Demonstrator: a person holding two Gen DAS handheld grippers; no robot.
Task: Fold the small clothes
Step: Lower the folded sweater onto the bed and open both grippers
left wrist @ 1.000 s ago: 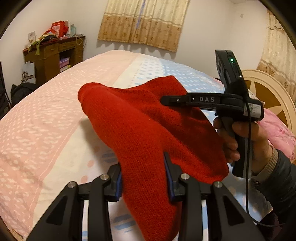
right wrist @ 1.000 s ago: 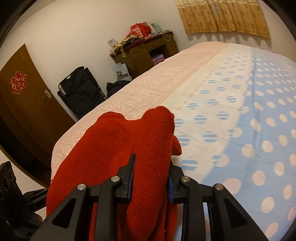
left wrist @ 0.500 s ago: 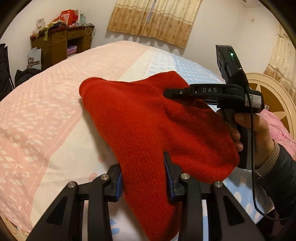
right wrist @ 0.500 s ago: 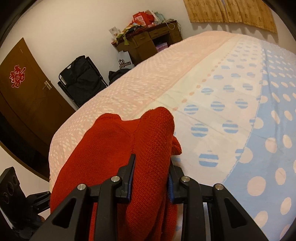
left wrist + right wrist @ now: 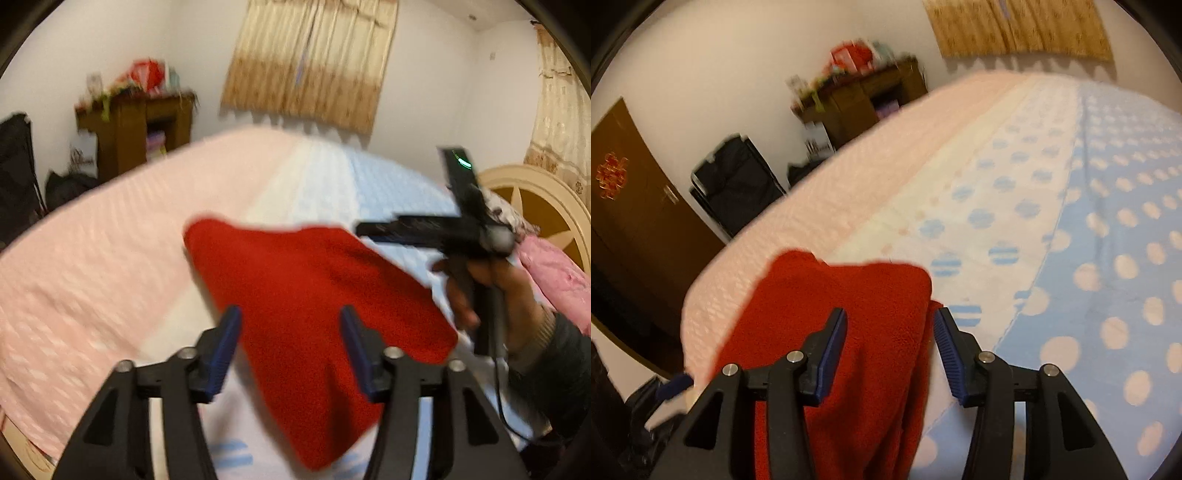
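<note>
red knit garment [image 5: 317, 317] lies folded on the bed [image 5: 92, 266], over the seam where the pink band of the sheet meets the white dotted band, near the bed's edge. both frames are motion-blurred.

left hand-held gripper [image 5: 291, 350]: jaws have just been opening and stand well apart. garment sits between the blue pads [image 5: 225, 347] but they do not press on it; a gap shows on each side, so nothing is held.

right hand-held gripper [image 5: 890, 350]: jaws have also just been opening, about half spread. red knit is between them, the left pad [image 5: 833, 349] just beside or grazing the cloth, the right pad clear of it with sheet showing in the gap. no grip here.

in the left wrist view the right hand-held gripper shows from the side at the garment's far right corner, a green light on its top, a person's hand [image 5: 480, 284] around the handle, dark sleeve and a cable below it. its tip is at the cloth's edge; touching or not, cannot tell.

around: wooden desk [image 5: 136, 125] with clutter on top against the wall, beige curtain [image 5: 310, 62], cream headboard [image 5: 546, 206], pink pillow [image 5: 554, 273], brown door [image 5: 631, 206], black folding chair [image 5: 735, 184].
</note>
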